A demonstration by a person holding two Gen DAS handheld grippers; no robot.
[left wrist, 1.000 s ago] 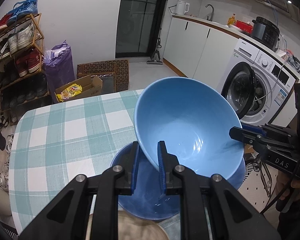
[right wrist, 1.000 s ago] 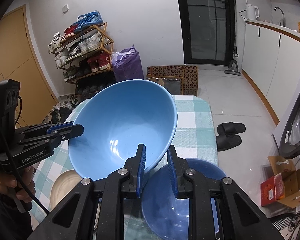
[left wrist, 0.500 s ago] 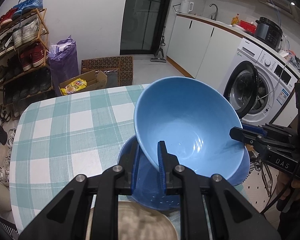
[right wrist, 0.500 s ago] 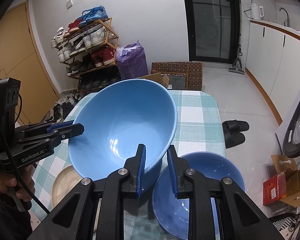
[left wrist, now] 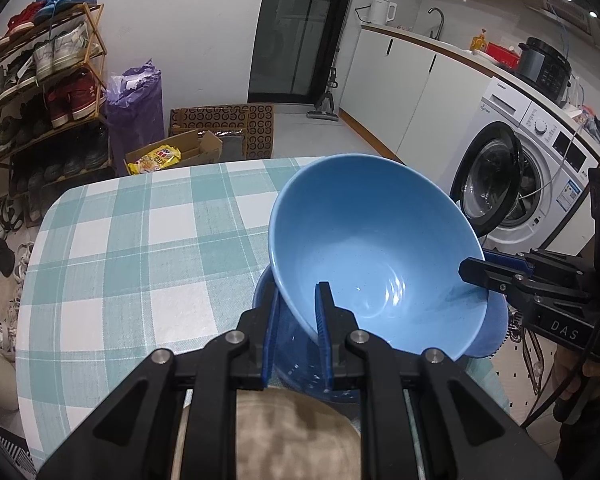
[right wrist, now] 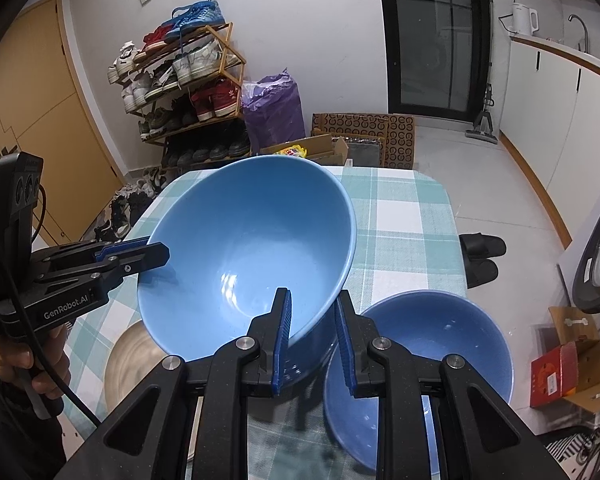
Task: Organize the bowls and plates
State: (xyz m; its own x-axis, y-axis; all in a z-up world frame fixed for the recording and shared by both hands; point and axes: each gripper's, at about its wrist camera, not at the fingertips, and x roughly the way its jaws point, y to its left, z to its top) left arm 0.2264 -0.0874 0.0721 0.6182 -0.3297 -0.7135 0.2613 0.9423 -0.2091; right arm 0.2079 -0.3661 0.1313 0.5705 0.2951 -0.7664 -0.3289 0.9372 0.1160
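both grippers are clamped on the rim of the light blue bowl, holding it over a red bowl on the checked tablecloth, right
Not quite: the bowl underneath is dark blue, not red, as the right wrist view shows. The rest holds: the left gripper and right gripper both clamp the light blue bowl by its rim above the checked tablecloth.

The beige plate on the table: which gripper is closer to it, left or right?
Left. The left gripper hangs right above the beige plate while clamping the light blue bowl. The right gripper grips the bowl's opposite rim, over toward the darker blue bowl.
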